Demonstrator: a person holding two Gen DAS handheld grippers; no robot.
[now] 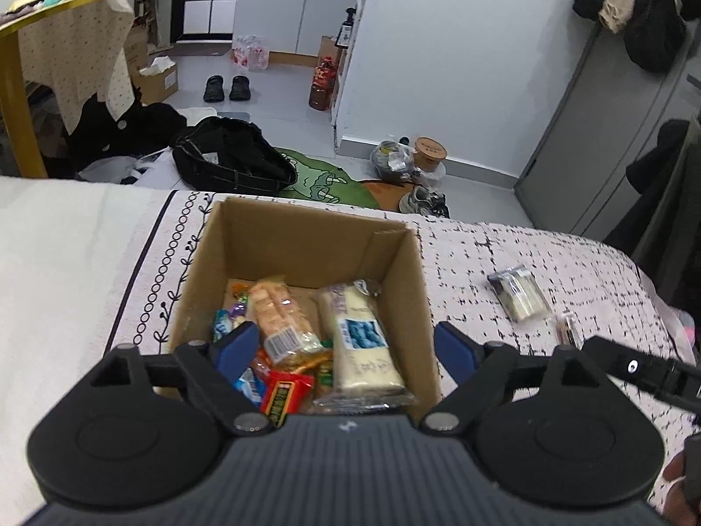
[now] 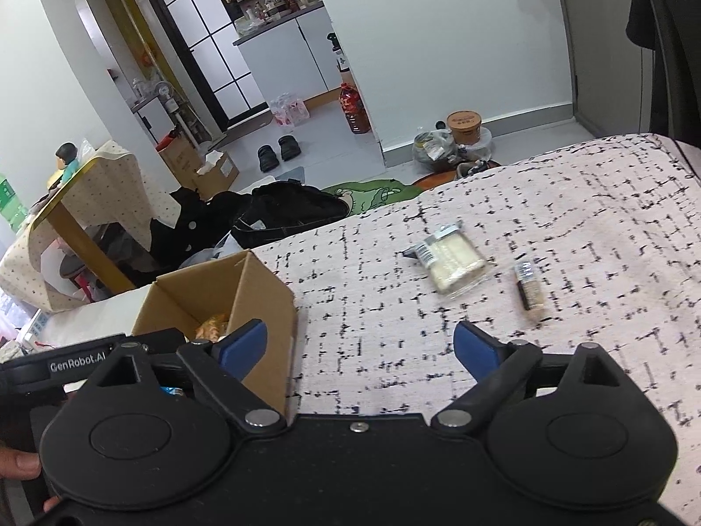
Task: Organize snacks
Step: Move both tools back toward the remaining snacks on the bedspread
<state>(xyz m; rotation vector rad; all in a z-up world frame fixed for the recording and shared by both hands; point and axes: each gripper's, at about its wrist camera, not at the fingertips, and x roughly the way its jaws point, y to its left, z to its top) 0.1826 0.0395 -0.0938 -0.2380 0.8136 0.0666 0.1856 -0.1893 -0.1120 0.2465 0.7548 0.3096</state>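
Small lived-in home — bed (image 2: 547,219) with patterned cover, shoes (image 1: 226,87) on tiled floor, black bag (image 1: 232,160), coats (image 1: 635,4) hung by a grey wardrobe (image 1: 613,131), cloth-draped table (image 1: 57,44), kitchen cabinets (image 1: 302,13) beyond — everyday household clutter.

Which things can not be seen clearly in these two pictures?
- Brown cardboard box, right wrist view: its near wall and the left tongs hide most snacks.
- Thin dark-ended snack stick, left wrist view: blurred, label unreadable.
- Red wrapped candy, left wrist view: tongs body cuts off its lower part.
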